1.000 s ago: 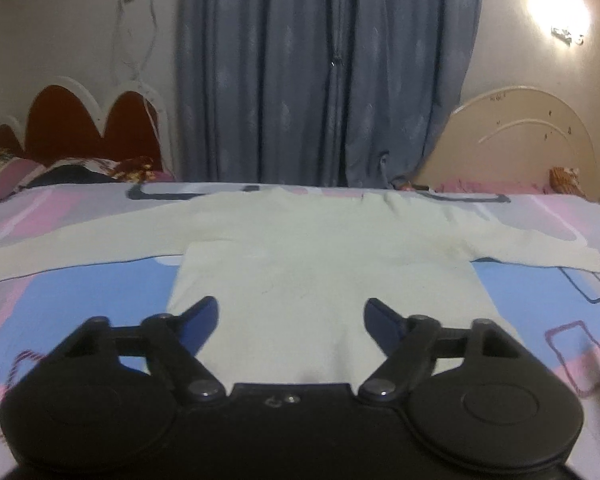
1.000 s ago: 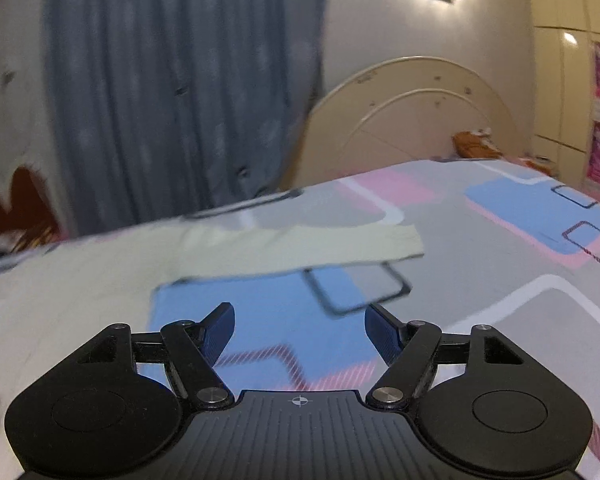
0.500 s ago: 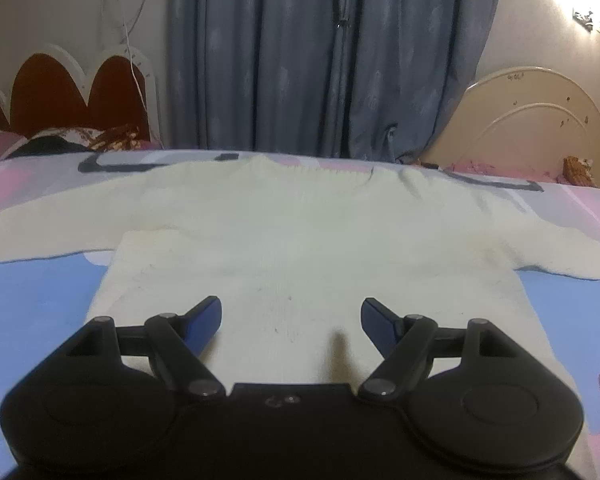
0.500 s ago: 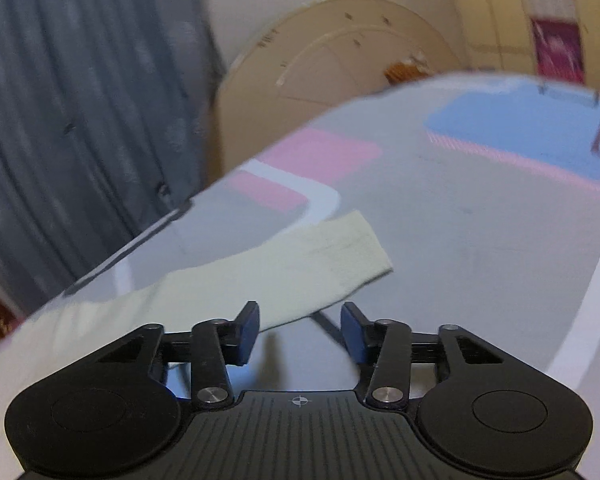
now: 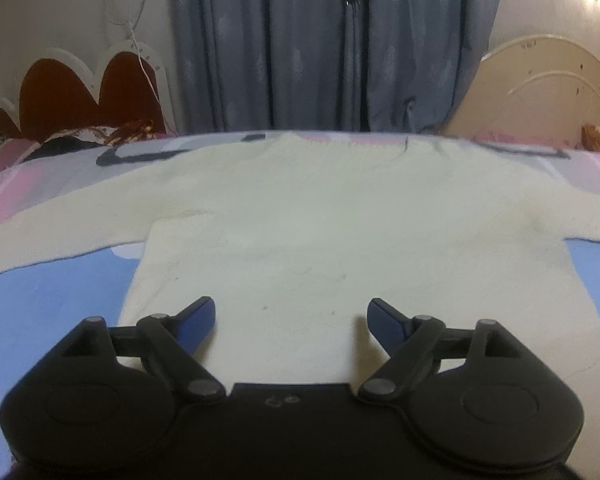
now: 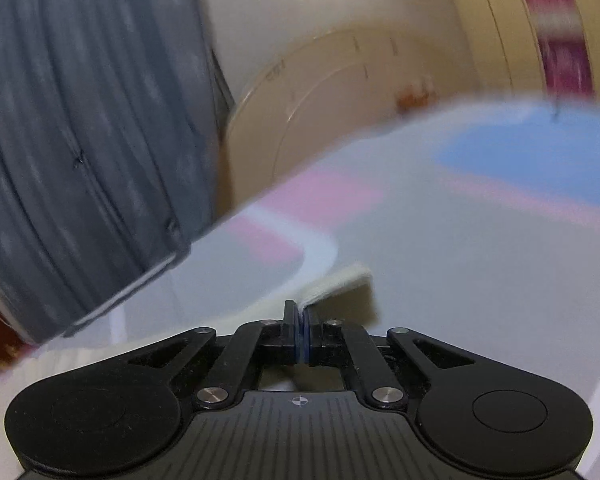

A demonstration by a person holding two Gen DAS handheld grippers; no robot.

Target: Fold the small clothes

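Left gripper [image 5: 291, 312]: jaws spread wide, holding nothing, hovering over the lower body of the sweater [image 5: 320, 216]. Sweater lies flat on the bed [image 5: 48, 296], collar ahead of the jaws toward the curtain [image 5: 332, 44], hem nearest the jaws, mostly hidden under the gripper body. Sleeves run out both sides, so the long axis is crosswise to these jaws. The left sleeve [image 5: 52, 228] trails off past the left jaw; the right sleeve leaves frame past the right jaw. Red headboard [image 5: 72, 96] sits far left, cream headboard [image 5: 540, 92] far right. Right gripper [image 6: 301, 312]: jaws clenched on the cuff [image 6: 336, 282], with a strip of cream knit sticking out ahead and slightly right of the tips. Right view is tilted and blurred; can't tell how high the cuff is off the bed. My read: step in hand is the right sleeve fold. Key relation: the body lies to the left of the right jaws, so the cuff has to travel left, along the sleeve axis, across the chest. Right arm owns this move; the left is nearer the body and free to pin it. Risk: the pinch looks shallow, near the cuff edge, so it could slip.
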